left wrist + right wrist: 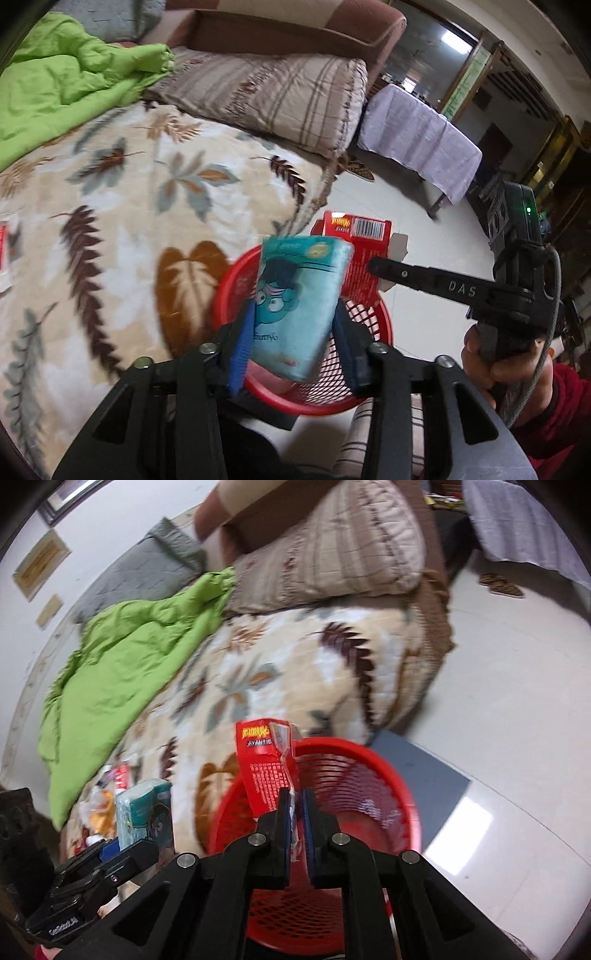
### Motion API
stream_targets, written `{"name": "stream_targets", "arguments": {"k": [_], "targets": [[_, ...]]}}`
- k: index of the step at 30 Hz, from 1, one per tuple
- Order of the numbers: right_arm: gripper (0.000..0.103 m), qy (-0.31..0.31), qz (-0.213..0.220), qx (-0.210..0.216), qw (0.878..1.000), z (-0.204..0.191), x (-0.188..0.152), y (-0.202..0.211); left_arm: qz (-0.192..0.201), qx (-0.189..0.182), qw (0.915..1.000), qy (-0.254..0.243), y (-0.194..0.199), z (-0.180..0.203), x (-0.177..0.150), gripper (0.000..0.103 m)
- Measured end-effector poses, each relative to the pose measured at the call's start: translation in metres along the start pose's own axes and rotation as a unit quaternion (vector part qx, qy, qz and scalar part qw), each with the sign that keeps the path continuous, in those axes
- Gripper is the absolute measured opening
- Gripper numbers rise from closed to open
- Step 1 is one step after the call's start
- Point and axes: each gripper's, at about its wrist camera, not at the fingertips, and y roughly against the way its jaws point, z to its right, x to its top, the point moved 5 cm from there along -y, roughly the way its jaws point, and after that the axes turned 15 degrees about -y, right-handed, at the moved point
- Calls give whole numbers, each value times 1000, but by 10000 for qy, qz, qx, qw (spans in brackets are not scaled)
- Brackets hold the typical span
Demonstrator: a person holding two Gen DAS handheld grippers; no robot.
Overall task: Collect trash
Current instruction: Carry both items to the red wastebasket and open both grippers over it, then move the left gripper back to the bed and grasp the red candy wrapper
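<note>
Red plastic mesh forms the waste basket (pixel 369 325), which stands on the pale tiled floor (pixel 388 199) just beside the edge of the bed (pixel 122 206).

Left gripper (pixel 295 343): the jaws stand partly apart with a light-blue tissue pack (pixel 301 306) between the blue pads (pixel 242 350). The pack is tilted and sits above the basket opening. Whether the pads press on its sides cannot be told from the left wrist view; a gap seems to show on the right side.

Right gripper (pixel 295 827): the jaws are nearly together, clamped on the lower edge of a flattened red carton (pixel 267 771). The carton stands upright above the near-left rim of the basket (pixel 406 797). In the left wrist view the same carton (pixel 364 258) shows a barcode panel and hangs over the far rim, held by the right gripper (pixel 373 266) in a hand (pixel 506 365) with a red sleeve (pixel 557 424).

Bed surface: a leaf-print blanket (pixel 295 672) covers it, with a green quilt (pixel 129 672) and a striped pillow (pixel 332 554) towards the head end. More wrappers (pixel 110 797) lie near the bed's near edge.
</note>
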Motion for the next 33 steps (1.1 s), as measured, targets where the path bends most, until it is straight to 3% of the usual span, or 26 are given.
{"name": "stream_targets", "arguments": {"k": [1,2,3,4,9,16,26,33], "targets": [[23,-35,10,-69,10000,4,1,1,-19,-4,10000,23,-3,0,2,56],[32,-68,29,-90,9999,6,2,1,-10,18,10000,72,-2,0,3,60],[47,-108,86,-98,9999,8,4,3,41,23,9999,88,1,1,4,65],[49,-108,165,-72,9998,7,5,6,107,29,9999,82,5,1,5,66],[49,244,343,34,9991,-16,6,10,271,347,9988,192,29,-14,0,70],[49,1202,255,494,9912,-89,-22,5,515,1282,9895,425,86,-55,-26,73],[49,2268,-253,1028,9682,-165,-83,-13,730,2275,9655,1038,164,-110,-76,74],[49,2830,-626,1337,9477,-207,-125,-24,785,2694,9474,1540,200,-133,-115,74]]}}
